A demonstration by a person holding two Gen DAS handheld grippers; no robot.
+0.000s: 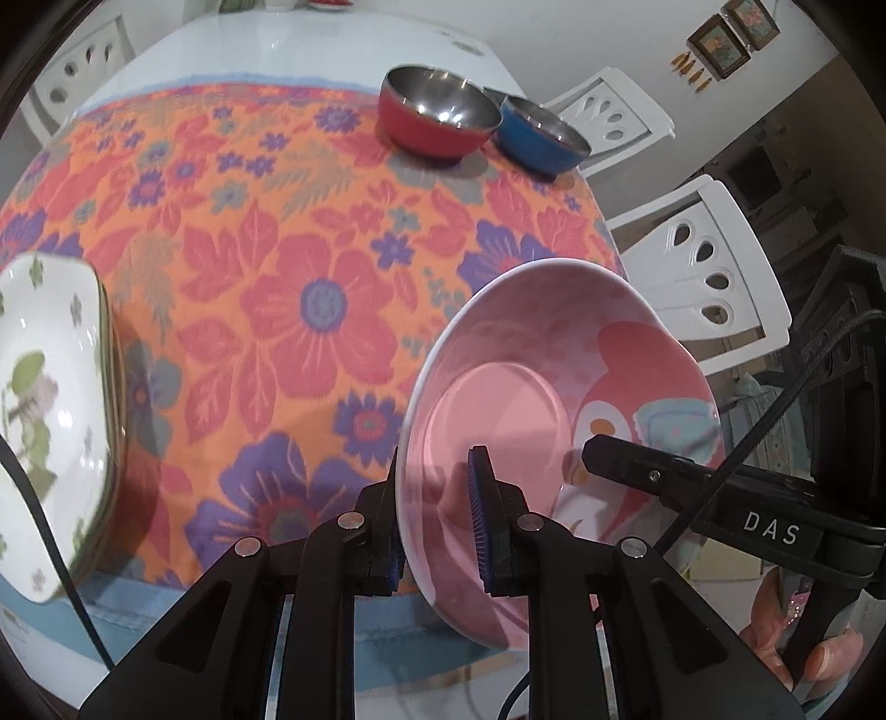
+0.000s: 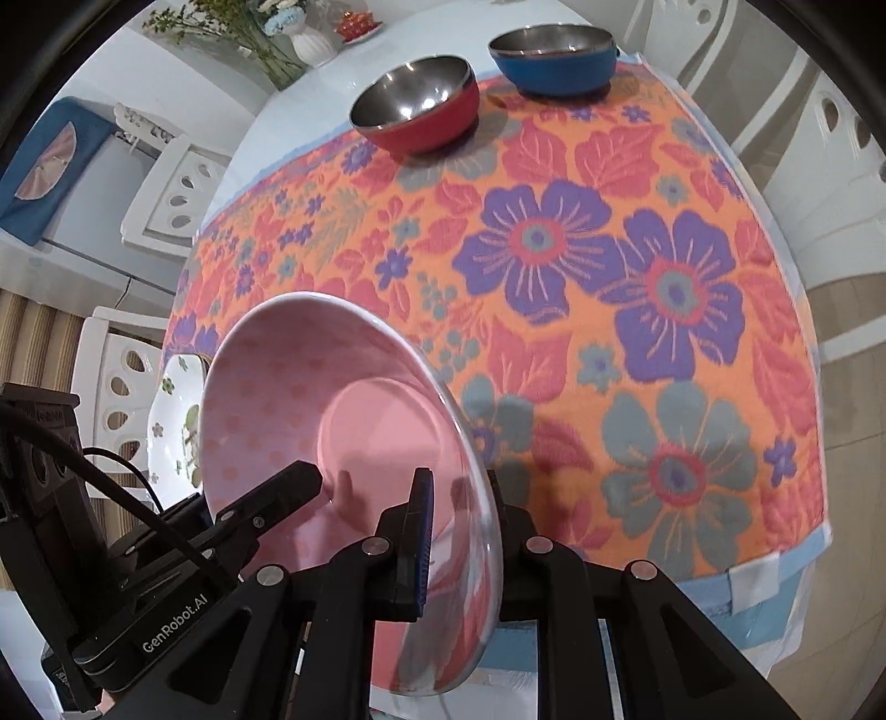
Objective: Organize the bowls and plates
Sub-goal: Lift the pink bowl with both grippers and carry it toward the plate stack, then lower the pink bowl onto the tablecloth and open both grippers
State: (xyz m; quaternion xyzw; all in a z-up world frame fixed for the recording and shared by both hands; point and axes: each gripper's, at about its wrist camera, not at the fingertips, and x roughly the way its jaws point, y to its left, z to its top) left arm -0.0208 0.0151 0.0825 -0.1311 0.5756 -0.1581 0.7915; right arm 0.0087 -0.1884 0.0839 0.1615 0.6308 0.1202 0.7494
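Note:
A pink bowl (image 1: pixel 531 399) with a cartoon print hangs tilted above the near edge of the flowered tablecloth (image 1: pixel 288 266). My left gripper (image 1: pixel 437 509) is shut on the bowl's left rim, one blue pad inside and one finger outside. My right gripper (image 2: pixel 459 520) is shut on the opposite rim of the same pink bowl (image 2: pixel 343 410). A red steel-lined bowl (image 1: pixel 437 116) and a blue one (image 1: pixel 542 138) stand side by side at the far edge of the cloth. A stack of white square plates (image 1: pixel 44 399) with green flowers lies at the near left.
White plastic chairs (image 1: pixel 703 277) stand along the right side of the table and others (image 2: pixel 166 194) along the left. A white vase (image 2: pixel 313 44) with flowers and a small red dish (image 2: pixel 357 25) sit at the table's far end.

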